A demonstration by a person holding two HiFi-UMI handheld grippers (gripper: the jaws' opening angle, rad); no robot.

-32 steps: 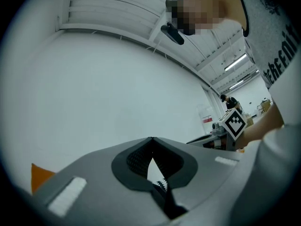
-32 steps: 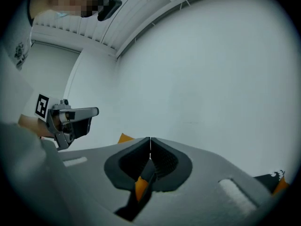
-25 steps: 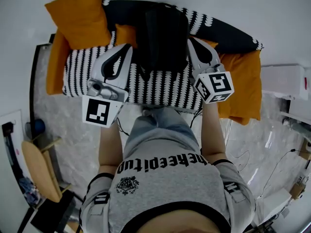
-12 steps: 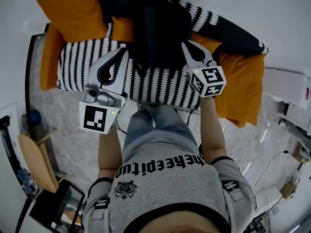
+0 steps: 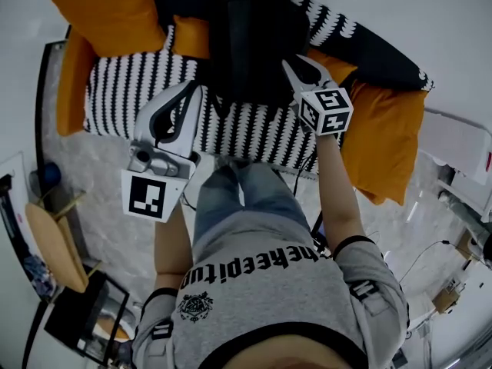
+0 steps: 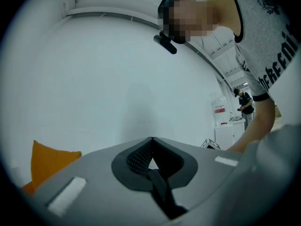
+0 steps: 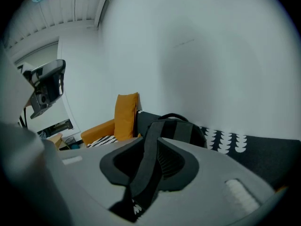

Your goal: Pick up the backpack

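Observation:
The black backpack (image 5: 254, 44) rests upright against the sofa's back; in the right gripper view the backpack (image 7: 181, 128) shows just ahead. My left gripper (image 5: 197, 89) is level at its left side. In the left gripper view my left gripper (image 6: 151, 140) has its tips together, with a dark strap (image 6: 160, 189) running down through the hollow. My right gripper (image 5: 286, 62) points down at the pack's right side. There my right gripper (image 7: 154, 138) is opening its jaws, and a shoulder strap (image 7: 149, 168) lies loosely between them.
The sofa has a black-and-white striped cover (image 5: 131, 98) and orange cushions (image 5: 108, 14) (image 5: 384, 137). A wooden stool (image 5: 54, 252) stands on the floor at left, and a white unit (image 5: 461, 152) and cables lie at right. A white wall rises behind the sofa.
Both grippers have sunk toward the sofa, the right one farther, and it now sits closer against the backpack's right side. The backpack has stayed on the sofa.

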